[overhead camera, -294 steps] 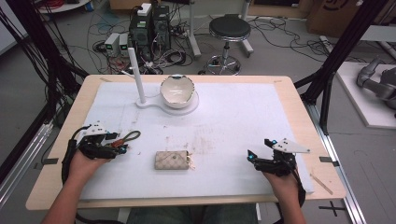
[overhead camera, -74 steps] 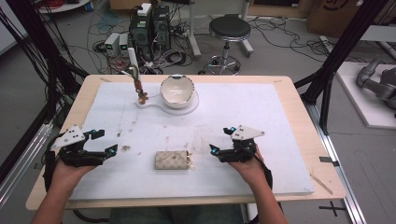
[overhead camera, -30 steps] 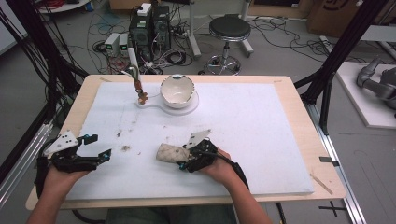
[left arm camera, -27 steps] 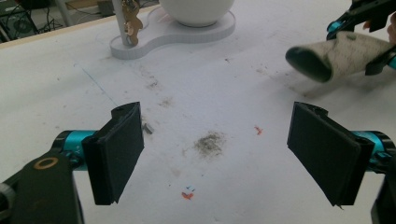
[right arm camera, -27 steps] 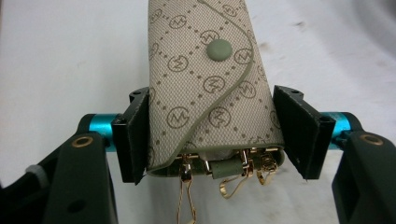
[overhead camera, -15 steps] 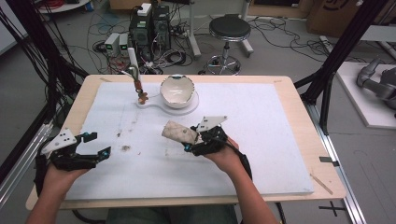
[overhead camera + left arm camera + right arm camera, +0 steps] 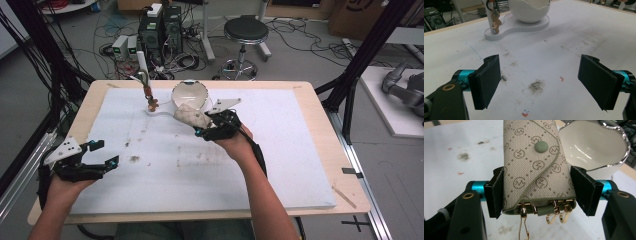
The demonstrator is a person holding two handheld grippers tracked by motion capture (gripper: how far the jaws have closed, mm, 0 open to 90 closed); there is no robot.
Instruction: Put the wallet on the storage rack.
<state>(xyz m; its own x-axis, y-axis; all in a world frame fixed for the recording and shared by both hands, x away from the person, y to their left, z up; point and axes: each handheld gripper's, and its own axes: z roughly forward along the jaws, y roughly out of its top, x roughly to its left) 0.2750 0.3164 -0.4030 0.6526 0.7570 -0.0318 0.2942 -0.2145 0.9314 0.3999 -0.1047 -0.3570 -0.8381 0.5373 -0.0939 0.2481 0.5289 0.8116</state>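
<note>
My right gripper (image 7: 199, 127) (image 7: 536, 192) is shut on a beige patterned key pouch (image 7: 190, 116) (image 7: 534, 165) with a green snap and gold hooks hanging from its lower end. It holds the pouch above the mat, just in front of the white bowl (image 7: 190, 93) (image 7: 591, 145). The bowl sits on a white stand (image 7: 160, 111) (image 7: 524, 25) whose post carries a hanging key (image 7: 149, 97) (image 7: 494, 21). My left gripper (image 7: 102, 155) (image 7: 539, 80) stands open at the near left, low over the mat, with nothing between its jaws.
A white mat (image 7: 300, 150) covers the wooden table (image 7: 345, 165) and carries brown smudges (image 7: 536, 86) near the left gripper. Behind the table are a stool (image 7: 245, 32), computer boxes (image 7: 160, 25) and cables on the floor.
My right gripper has lifted the key pouch off the mat and carried it away from me, up to the bowl. The left gripper has stayed where it was.
</note>
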